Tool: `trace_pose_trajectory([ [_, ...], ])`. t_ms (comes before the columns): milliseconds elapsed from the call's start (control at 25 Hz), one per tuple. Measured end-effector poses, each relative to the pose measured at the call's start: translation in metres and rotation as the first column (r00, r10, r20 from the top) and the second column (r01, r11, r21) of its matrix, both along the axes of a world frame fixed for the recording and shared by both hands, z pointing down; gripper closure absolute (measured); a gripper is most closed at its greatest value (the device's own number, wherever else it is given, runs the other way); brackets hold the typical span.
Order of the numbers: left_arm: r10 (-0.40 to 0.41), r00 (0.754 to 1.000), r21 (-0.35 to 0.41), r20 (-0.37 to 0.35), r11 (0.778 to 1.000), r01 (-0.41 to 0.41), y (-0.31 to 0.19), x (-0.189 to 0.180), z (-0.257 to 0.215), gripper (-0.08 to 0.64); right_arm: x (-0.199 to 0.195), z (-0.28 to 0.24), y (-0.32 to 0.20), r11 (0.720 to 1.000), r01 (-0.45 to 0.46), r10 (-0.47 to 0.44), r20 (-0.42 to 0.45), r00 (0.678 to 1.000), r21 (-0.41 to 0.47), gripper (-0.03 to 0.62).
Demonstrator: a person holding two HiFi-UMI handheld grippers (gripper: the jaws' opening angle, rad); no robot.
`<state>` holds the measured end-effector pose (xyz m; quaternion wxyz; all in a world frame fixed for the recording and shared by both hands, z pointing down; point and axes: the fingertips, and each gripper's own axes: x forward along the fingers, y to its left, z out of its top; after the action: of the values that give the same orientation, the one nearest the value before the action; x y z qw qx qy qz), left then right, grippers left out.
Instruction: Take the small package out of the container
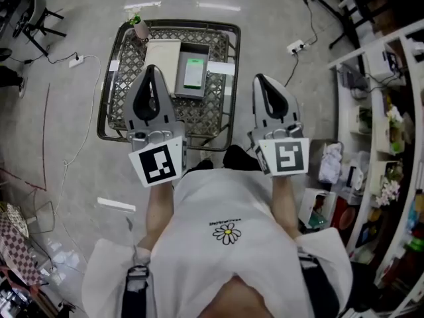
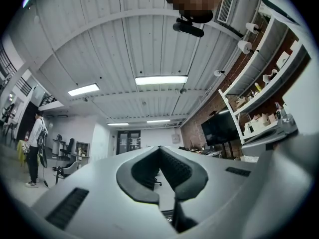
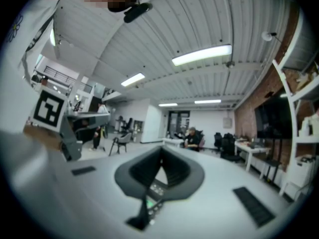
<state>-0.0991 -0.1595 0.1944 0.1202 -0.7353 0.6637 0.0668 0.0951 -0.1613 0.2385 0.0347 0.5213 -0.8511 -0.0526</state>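
In the head view a small green and white package (image 1: 193, 73) lies inside an open grey container (image 1: 180, 89) on a wire-mesh table (image 1: 106, 114). A beige flat lid (image 1: 162, 57) lies just left of the container. My left gripper (image 1: 151, 69) is shut and empty, held in front of the table's near left part. My right gripper (image 1: 258, 78) is shut and empty too, off the table's right edge. Both gripper views point up at the ceiling and across the room, with jaws closed at left gripper (image 2: 159, 148) and right gripper (image 3: 161, 160). Neither shows the container.
A small green bottle (image 1: 138, 26) stands at the table's far left corner. Shelves (image 1: 377, 144) full of items line the right side. Power strips (image 1: 295, 46) and cables lie on the floor. A person (image 2: 36, 148) stands far off in the room.
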Motion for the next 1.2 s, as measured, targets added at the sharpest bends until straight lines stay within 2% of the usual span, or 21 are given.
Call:
trace_pose_trajectory([
  [440,-0.104,0.995,-0.035,0.012,0.994,0.104,-0.017,0.006,0.007,0.535,-0.008,0.01,-0.038,0.99,0.132,-0.131,0.023,0.991,-0.041,0.561],
  [600,-0.118,0.993,-0.053,0.011,0.992,0.119,-0.021,0.009,0.011,0.535,-0.006,0.022,-0.046,0.987,0.133,-0.134,-0.005,0.991,-0.085,0.561],
  [800,-0.142,0.99,-0.051,0.018,0.988,0.143,-0.022,0.009,0.011,0.535,-0.009,0.028,-0.051,0.98,0.178,-0.178,0.009,0.984,-0.09,0.561],
  [1000,-0.158,0.987,-0.064,0.026,0.985,0.16,-0.023,0.007,0.015,0.535,-0.017,0.022,-0.052,0.962,0.268,-0.264,0.068,0.962,-0.055,0.561],
  [1080,-0.168,0.986,-0.077,0.022,0.983,0.169,-0.024,0.004,0.019,0.535,-0.02,0.023,-0.057,0.957,0.288,-0.288,0.02,0.958,-0.044,0.561],
  [1160,-0.181,0.983,-0.09,0.018,0.979,0.182,-0.024,0.0,0.023,0.535,-0.028,0.023,-0.064,0.946,0.323,-0.322,-0.091,0.942,-0.009,0.561],
  [1200,-0.189,0.982,-0.093,0.025,0.977,0.191,-0.024,-0.002,0.024,0.535,-0.034,0.023,-0.066,0.934,0.358,-0.352,-0.152,0.924,0.009,0.561],
])
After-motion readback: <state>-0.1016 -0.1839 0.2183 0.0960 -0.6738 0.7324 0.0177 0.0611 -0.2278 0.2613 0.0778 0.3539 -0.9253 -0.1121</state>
